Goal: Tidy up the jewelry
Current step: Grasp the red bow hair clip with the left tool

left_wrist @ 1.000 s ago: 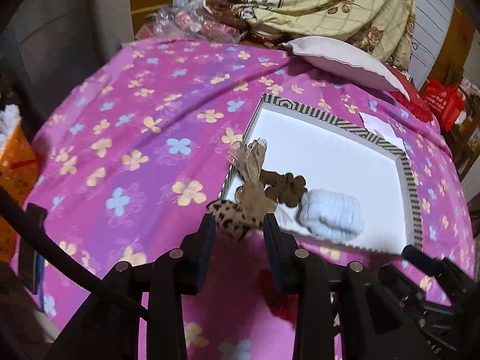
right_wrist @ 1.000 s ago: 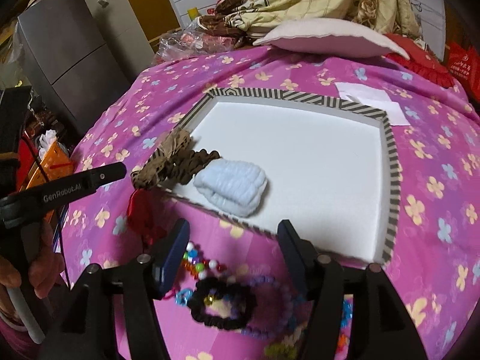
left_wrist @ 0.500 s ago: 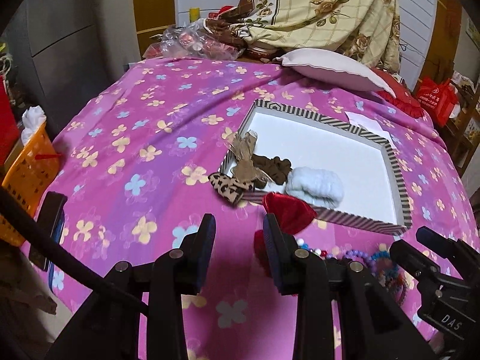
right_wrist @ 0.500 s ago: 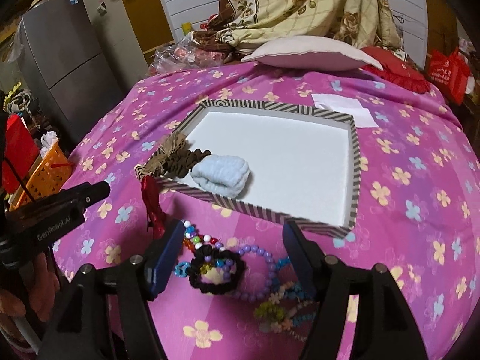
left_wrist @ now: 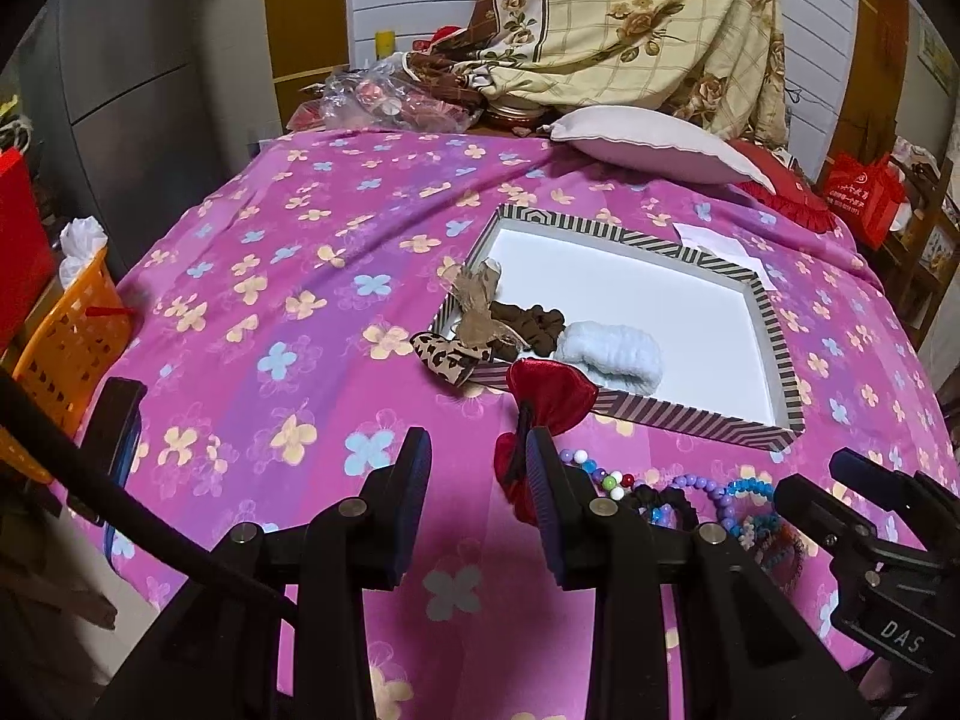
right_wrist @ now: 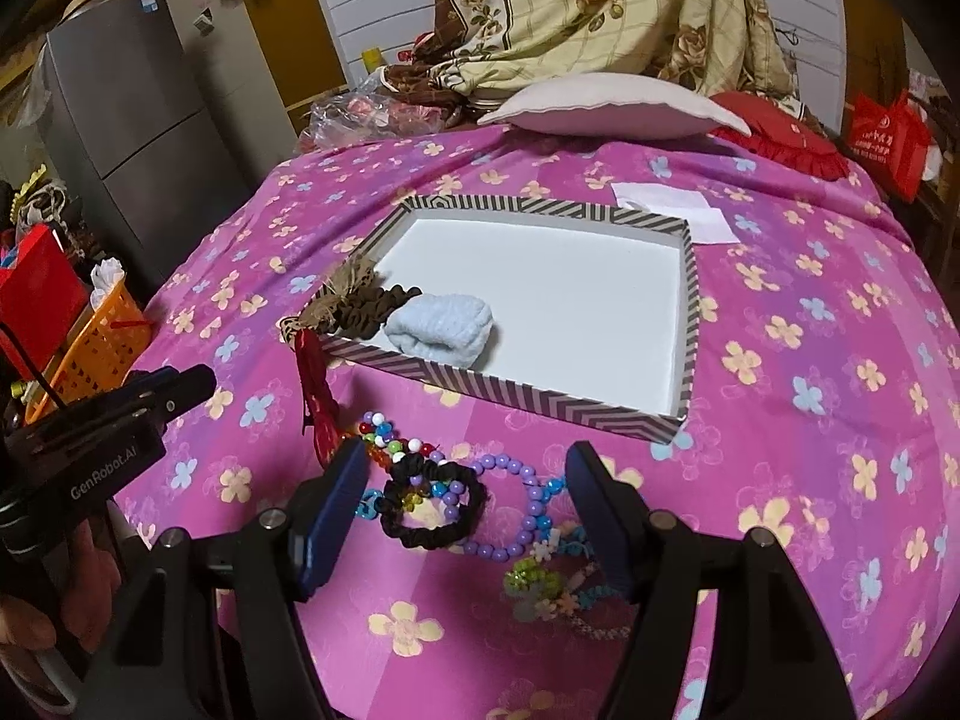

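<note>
A striped box (left_wrist: 660, 408) (right_wrist: 540, 402) with a white floor lies on the pink flowered cloth. Inside its near left corner sit a brown scrunchie (left_wrist: 528, 324) (right_wrist: 372, 306) and a light blue scrunchie (left_wrist: 612, 354) (right_wrist: 441, 327). A tan bow (left_wrist: 477, 306) and a leopard bow (left_wrist: 447, 357) hang over the rim. A red bow (left_wrist: 552, 396) (right_wrist: 315, 402) lies just outside. My left gripper (left_wrist: 477, 480) stands open and empty, to the left of the red bow. My right gripper (right_wrist: 468, 498) is open above a black scrunchie (right_wrist: 432, 501) and purple beads (right_wrist: 516, 504), not touching them.
More bead bracelets (right_wrist: 558, 582) lie by the near edge. A white paper (right_wrist: 678, 204) and a pillow (right_wrist: 606, 108) sit beyond the box, with a blanket heap (left_wrist: 630, 18) behind. An orange basket (left_wrist: 72, 336) stands off the table's left side.
Both grippers have drawn back from the box toward the near edge. The red bow and the beads have come into the left wrist view. The right jaws stand slightly wider.
</note>
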Demonstrator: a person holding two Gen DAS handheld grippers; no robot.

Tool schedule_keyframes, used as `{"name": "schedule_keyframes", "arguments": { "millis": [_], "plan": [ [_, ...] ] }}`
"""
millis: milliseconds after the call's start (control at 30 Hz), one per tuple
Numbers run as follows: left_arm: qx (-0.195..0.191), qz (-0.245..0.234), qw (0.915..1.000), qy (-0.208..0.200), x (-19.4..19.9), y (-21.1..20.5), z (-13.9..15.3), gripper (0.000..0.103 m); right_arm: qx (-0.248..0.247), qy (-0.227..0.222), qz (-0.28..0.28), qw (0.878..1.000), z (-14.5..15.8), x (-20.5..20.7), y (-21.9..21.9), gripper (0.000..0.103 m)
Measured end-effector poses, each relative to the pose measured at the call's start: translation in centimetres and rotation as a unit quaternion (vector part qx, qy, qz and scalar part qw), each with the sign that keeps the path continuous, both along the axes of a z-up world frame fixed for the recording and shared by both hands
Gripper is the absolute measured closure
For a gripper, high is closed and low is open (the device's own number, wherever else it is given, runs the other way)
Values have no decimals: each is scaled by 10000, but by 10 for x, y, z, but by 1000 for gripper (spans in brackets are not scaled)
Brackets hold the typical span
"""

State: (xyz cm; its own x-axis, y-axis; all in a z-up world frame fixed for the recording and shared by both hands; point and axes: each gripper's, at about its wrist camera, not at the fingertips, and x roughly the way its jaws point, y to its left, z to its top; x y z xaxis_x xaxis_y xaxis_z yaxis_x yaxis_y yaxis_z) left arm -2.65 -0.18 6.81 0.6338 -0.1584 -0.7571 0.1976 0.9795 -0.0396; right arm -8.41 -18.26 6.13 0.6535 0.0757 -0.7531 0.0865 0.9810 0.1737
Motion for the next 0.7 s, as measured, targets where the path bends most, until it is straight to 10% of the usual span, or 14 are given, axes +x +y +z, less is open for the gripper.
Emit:
{"name": "schedule_keyframes", "arguments": {
  "millis": [700],
  "plan": [
    [6, 2, 10000, 80, -10, 3, -1, 49, -185, -52, 152, 9997, 4, -9, 8, 31]
  ]
}}
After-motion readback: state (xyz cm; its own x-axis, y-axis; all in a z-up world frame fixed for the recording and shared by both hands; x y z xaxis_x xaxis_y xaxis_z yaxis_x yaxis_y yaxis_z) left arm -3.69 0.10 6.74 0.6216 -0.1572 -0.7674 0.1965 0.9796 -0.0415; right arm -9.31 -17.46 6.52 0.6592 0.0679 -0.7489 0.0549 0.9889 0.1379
